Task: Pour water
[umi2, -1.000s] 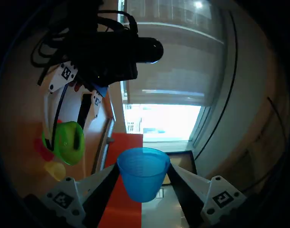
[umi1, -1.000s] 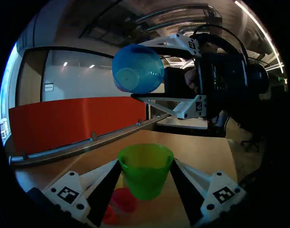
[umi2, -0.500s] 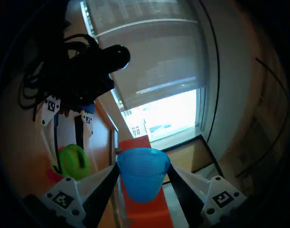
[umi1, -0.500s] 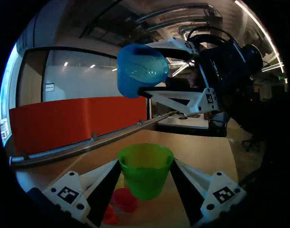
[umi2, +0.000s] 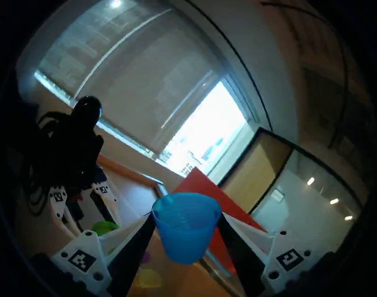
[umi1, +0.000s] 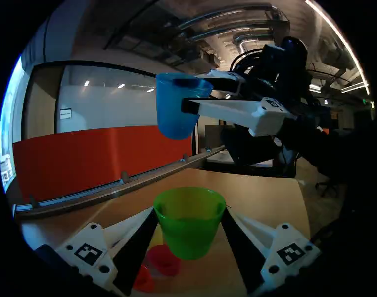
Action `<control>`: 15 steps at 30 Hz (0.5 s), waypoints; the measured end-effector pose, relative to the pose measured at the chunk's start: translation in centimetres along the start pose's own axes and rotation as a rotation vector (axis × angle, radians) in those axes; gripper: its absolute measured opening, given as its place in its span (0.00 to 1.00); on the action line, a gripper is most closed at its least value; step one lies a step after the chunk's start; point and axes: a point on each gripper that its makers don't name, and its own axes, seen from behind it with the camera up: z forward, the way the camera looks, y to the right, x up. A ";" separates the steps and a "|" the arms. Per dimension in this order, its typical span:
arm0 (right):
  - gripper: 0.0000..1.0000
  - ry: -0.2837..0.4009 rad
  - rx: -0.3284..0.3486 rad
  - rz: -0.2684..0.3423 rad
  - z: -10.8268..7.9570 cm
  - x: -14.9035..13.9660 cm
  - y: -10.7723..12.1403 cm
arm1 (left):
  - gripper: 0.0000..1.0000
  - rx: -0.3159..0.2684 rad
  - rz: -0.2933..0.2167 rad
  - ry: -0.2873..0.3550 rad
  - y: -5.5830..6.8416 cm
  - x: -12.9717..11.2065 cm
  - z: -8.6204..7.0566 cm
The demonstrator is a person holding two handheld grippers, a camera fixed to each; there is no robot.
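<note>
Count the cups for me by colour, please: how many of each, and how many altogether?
blue cup: 1
green cup: 1
red cups: 2
yellow cup: 1
Total: 5 cups

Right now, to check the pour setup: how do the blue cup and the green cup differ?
The blue cup is translucent blue; the green cup is bright green. The blue cup hangs high in the air in the right tool, while the green cup is held low by the table in the left tool. Both are upright, tapered cups, each gripped between two fingers.
</note>
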 end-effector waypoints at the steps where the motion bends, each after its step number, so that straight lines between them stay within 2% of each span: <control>1: 0.90 0.000 0.001 0.045 0.0 0.0 0.1 | 0.86 0.000 0.000 0.000 0.0 0.0 0.0; 3: 0.90 0.000 0.003 0.136 -0.1 0.0 0.2 | 0.86 0.001 0.001 -0.001 0.0 0.0 -0.1; 9: 0.91 0.002 0.014 0.355 -0.3 -0.2 0.6 | 0.86 0.008 0.001 0.000 -0.4 0.1 -0.1; 15: 0.90 -0.003 0.028 0.513 -0.4 -0.6 0.9 | 0.86 0.008 0.000 0.000 -0.4 0.1 -0.3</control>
